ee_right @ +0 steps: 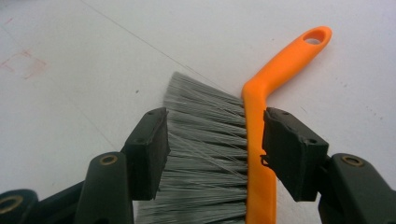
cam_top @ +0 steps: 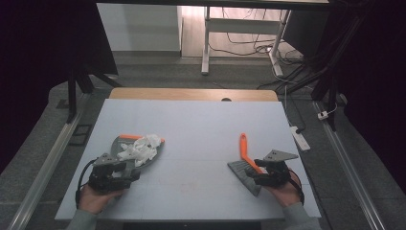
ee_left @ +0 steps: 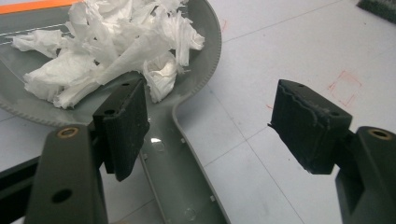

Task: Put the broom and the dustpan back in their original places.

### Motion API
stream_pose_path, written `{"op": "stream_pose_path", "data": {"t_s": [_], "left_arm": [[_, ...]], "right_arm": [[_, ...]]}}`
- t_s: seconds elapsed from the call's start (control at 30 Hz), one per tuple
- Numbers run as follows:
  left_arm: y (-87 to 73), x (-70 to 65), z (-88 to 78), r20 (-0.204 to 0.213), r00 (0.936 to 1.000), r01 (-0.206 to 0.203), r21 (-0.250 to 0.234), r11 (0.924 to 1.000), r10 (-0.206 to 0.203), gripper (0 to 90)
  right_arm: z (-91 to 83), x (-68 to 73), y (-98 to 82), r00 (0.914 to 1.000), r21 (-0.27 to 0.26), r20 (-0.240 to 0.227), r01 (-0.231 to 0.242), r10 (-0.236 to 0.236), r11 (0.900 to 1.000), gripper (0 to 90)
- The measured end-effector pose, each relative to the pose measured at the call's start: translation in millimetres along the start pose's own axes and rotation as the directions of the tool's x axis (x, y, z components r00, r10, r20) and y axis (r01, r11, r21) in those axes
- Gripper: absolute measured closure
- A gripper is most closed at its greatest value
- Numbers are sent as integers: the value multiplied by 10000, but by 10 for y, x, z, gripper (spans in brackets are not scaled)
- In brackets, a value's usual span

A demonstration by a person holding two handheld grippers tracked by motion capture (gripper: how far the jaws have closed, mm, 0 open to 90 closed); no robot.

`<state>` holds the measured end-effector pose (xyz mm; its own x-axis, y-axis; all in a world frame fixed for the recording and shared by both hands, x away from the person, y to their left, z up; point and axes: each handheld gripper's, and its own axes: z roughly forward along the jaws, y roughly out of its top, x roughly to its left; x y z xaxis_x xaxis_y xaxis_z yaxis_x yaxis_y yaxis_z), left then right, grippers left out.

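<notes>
Resting at the near left of the white table [cam_top: 191, 120], the left gripper [cam_top: 125, 173] sat in the person's left hand [cam_top: 95, 199], its jaws spread apart and pressing on nothing. Between them, in the left gripper view, ran the grey handle of the dustpan [ee_left: 177, 154]; the left pad [ee_left: 123, 126] stood right at the handle's edge, the right pad [ee_left: 310, 123] well clear over bare table. Just beyond the jaws lay the pan itself, loaded with crumpled white tissue [ee_left: 107, 51], an orange strip along its far edge.

Over at the near right, the right gripper [cam_top: 258, 176] was in the right hand [cam_top: 287, 191], jaws released as well. They straddled the brush [ee_right: 254, 140]: the left pad beside the grey bristles [ee_right: 205, 154], the right pad close against the orange spine, whether touching could not be told. From there the orange handle ran away toward the far side, ending in a hanging hole. Dustpan and brush lay well apart, bare table between them.
</notes>
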<state>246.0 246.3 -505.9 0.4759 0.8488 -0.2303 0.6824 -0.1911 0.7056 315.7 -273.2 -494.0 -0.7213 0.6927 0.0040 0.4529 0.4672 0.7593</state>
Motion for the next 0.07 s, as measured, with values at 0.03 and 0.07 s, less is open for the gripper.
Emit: {"op": "stream_pose_path", "data": {"t_s": [0.03, 0.07], "left_arm": [[0, 1, -2, 40, 10000, 14, -10, 10000, -14, 279], [0, 1, -3, 40, 10000, 26, -13, 10000, -26, 279]], "right_arm": [[-3, 3, 1, 10000, -40, -32, 59, -59, 10000, 412], [-5, 8, 3, 10000, -84, -59, 77, -78, 9999, 412]]}}
